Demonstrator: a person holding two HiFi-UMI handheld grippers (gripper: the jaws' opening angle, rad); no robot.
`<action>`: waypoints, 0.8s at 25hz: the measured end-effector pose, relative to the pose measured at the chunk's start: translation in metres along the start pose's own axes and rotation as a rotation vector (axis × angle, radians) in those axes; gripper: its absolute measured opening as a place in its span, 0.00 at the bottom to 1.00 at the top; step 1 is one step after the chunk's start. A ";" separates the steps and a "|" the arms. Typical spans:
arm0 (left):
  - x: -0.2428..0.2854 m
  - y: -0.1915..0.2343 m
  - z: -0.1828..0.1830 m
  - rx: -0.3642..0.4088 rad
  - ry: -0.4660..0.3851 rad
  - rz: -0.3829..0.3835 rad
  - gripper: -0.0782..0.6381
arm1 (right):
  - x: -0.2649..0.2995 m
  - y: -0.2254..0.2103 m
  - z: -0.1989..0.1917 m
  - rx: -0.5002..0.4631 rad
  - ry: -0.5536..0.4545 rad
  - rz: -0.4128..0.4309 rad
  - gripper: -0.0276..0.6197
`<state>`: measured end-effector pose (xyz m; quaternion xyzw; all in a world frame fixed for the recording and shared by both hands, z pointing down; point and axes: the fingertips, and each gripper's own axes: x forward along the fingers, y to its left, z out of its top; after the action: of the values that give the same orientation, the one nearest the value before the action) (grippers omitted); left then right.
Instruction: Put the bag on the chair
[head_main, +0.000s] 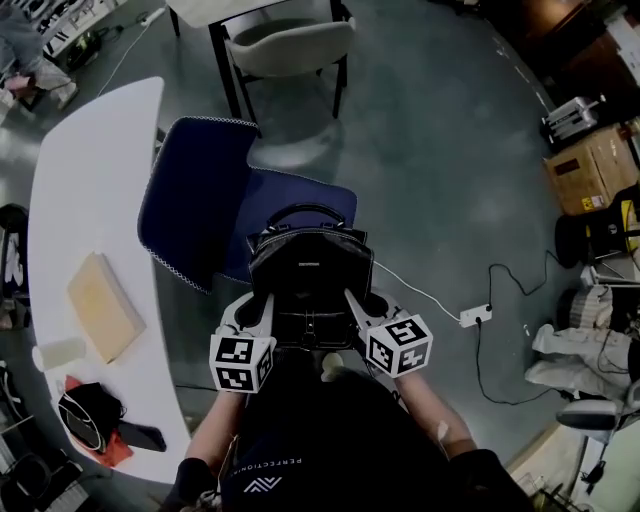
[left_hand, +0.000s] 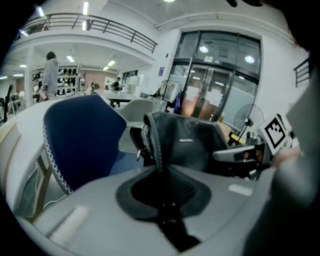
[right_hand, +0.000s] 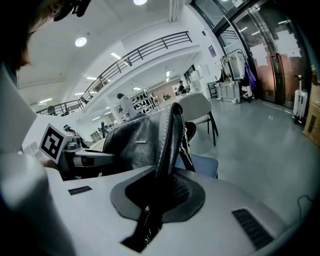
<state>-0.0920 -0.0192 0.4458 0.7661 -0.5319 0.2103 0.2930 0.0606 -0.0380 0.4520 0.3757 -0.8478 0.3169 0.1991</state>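
We hold the black bag (head_main: 310, 272) from both sides at once, so that it hangs level with its handle up instead of swinging from one end. The left gripper (left_hand: 161, 172) has its jaws pinched almost together on the stitched leather band at the bag's left side. The right gripper (right_hand: 167, 182) is clamped the same way on the band at the right side. Nothing else sits between either pair of jaws.

The bag is at the near edge of the blue chair (head_main: 195, 190), over the front of its seat. We cannot tell whether its base touches the seat. We judge the carry nearly done and the setting-down not yet made.

Beyond the bag the seat lies bare, so there is room to go deeper. The chair's backrest closes off the seat's left side, and the white table (head_main: 90, 180) runs just behind it. To the chair's right is open floor, with a power strip (head_main: 476, 316) well apart. A grey chair (head_main: 290, 45) stands well beyond. If we let go at the seat's front lip, the bag could tip back towards us.
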 end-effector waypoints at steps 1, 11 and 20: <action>0.005 0.004 0.000 -0.002 0.007 -0.001 0.16 | 0.006 -0.002 0.000 0.005 0.004 -0.003 0.08; 0.050 0.047 -0.005 -0.039 0.066 -0.002 0.16 | 0.068 -0.022 -0.001 0.030 0.063 -0.024 0.08; 0.093 0.082 -0.006 -0.039 0.122 0.008 0.16 | 0.119 -0.041 -0.002 0.081 0.097 -0.049 0.08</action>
<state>-0.1371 -0.1012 0.5277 0.7439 -0.5202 0.2471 0.3391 0.0165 -0.1187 0.5377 0.3883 -0.8141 0.3640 0.2323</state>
